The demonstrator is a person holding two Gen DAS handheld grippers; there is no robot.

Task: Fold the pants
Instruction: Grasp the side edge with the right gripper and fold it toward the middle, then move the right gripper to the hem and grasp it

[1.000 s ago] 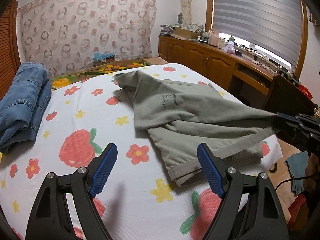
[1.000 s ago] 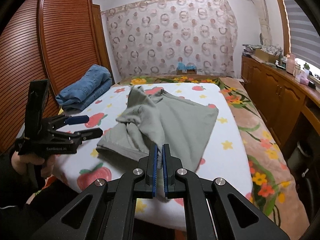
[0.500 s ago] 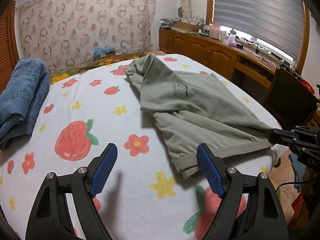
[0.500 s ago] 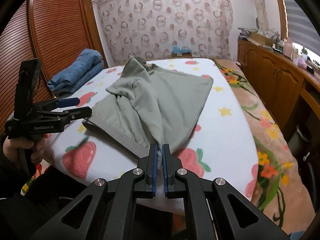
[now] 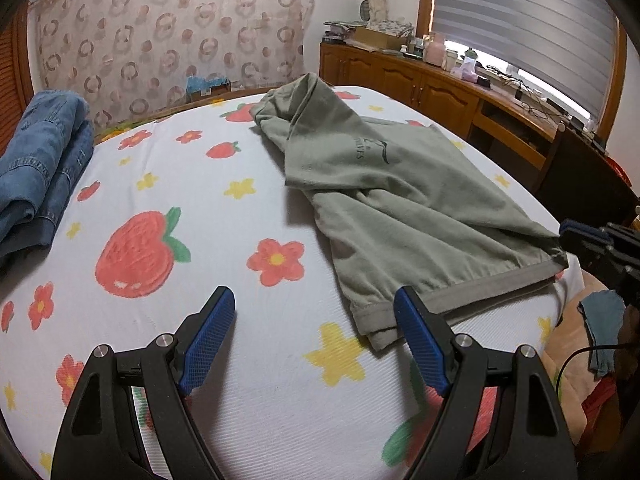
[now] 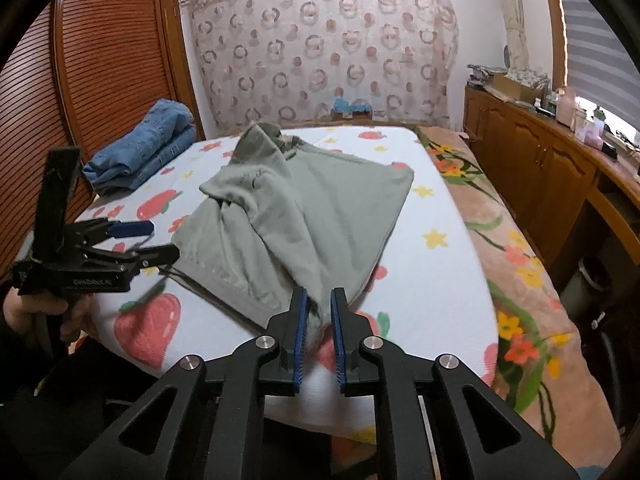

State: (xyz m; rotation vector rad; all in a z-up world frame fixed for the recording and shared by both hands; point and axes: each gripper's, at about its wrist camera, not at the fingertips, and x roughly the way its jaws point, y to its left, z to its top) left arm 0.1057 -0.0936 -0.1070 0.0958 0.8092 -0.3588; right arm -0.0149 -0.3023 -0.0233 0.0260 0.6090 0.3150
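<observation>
Grey-green pants (image 5: 384, 184) lie crumpled on the flower-print bed sheet (image 5: 200, 208), waistband near the front edge. My left gripper (image 5: 316, 344) is open and empty, just left of the waistband's near corner. In the right wrist view the pants (image 6: 296, 216) spread ahead, and my right gripper (image 6: 318, 320) has its jaws slightly parted, with the waistband corner lying loose between them. The left gripper (image 6: 152, 240) shows at the left of that view, and the right gripper (image 5: 568, 234) at the right edge of the left wrist view.
Folded blue jeans (image 5: 36, 172) lie at the bed's far left, also seen in the right wrist view (image 6: 148, 148). A wooden cabinet (image 6: 540, 168) runs along the right wall. A slatted wardrobe (image 6: 92, 72) stands at the left. A floral blanket (image 6: 512, 264) covers the bed's right side.
The right gripper pulled the waistband corner toward the bed's front edge, and its jaws have now parted from fully shut. The pants lie flatter. The left gripper stayed open.
</observation>
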